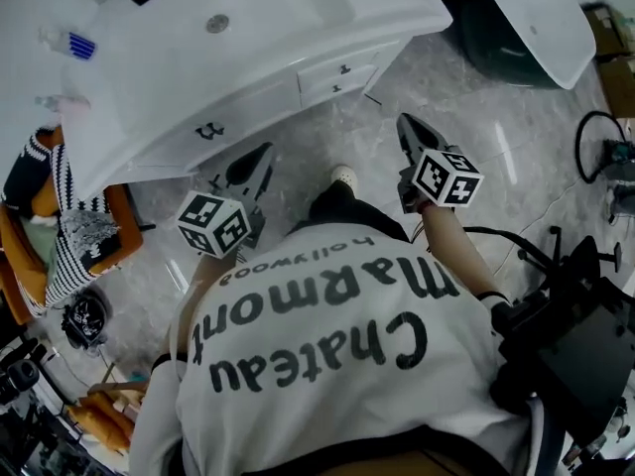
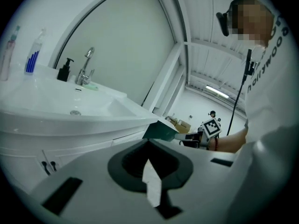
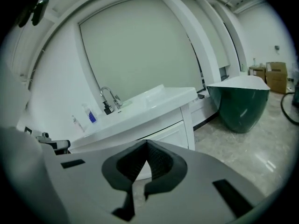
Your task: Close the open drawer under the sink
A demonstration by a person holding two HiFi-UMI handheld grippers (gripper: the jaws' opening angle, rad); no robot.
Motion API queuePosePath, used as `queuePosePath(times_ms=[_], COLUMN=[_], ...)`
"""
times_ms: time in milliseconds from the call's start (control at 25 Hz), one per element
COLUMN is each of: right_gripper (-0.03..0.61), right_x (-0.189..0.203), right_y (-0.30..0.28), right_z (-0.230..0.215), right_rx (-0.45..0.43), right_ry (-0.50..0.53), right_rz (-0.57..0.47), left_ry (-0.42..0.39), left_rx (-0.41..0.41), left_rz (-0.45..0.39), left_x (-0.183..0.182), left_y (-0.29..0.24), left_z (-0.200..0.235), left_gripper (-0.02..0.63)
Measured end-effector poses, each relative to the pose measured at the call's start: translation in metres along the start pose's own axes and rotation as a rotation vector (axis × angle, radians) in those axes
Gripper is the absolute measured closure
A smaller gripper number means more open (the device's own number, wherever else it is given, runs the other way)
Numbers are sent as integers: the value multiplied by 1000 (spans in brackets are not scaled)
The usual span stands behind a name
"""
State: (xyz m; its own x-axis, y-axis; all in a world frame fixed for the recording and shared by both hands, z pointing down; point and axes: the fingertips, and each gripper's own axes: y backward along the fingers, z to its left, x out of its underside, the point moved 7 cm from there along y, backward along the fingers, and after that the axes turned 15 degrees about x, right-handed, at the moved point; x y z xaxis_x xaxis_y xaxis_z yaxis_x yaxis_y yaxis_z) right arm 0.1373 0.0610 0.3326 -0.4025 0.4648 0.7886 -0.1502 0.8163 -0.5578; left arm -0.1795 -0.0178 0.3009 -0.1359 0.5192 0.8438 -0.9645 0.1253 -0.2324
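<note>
Drawer: two handled fronts show under the basin, a small drawer (image 1: 335, 75) at the vanity's right end and a wider front (image 1: 210, 130) further left. Both sit flush with the white vanity (image 1: 258, 102); I cannot tell which one had been open.
Progress: judging by the flush fronts, the closing looks done; nothing seems left but to clear away.
Right gripper (image 1: 408, 125): jaws pressed together with nothing between them, held in the air off the vanity, touching no handle.
Left gripper (image 1: 264, 153): jaws likewise together and empty, apart from the wider front and near the person's knee.
Basin (image 1: 248, 8): its rim overhangs the fronts; tap (image 3: 109, 97) and soap dispenser (image 2: 64, 70) stand at the back.
Open room: bare marble floor (image 1: 476, 137) lies between the vanity and the person's shoe (image 1: 342, 177), free for backing off.
Edges to mind: the dark green bathtub (image 3: 240, 101) to the right, cables (image 1: 595, 137) on the floor beyond it, and a chair with clothing (image 1: 60, 226) to the left.
</note>
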Motion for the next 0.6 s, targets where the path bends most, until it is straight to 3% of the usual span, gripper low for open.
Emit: queuePosePath(times_ms=[160, 600], right_gripper=[569, 569], right_x=[7, 52], right_y=[42, 109], right_z=[13, 35], right_rx=[36, 118], right_ry=[-57, -32], right_rz=[-35, -77], left_ry=[-13, -13], left_rx=[-8, -17], left_rz=[-10, -34], left_x=[11, 50], left_y=[41, 116], left_z=[-12, -27], left_gripper=[604, 604])
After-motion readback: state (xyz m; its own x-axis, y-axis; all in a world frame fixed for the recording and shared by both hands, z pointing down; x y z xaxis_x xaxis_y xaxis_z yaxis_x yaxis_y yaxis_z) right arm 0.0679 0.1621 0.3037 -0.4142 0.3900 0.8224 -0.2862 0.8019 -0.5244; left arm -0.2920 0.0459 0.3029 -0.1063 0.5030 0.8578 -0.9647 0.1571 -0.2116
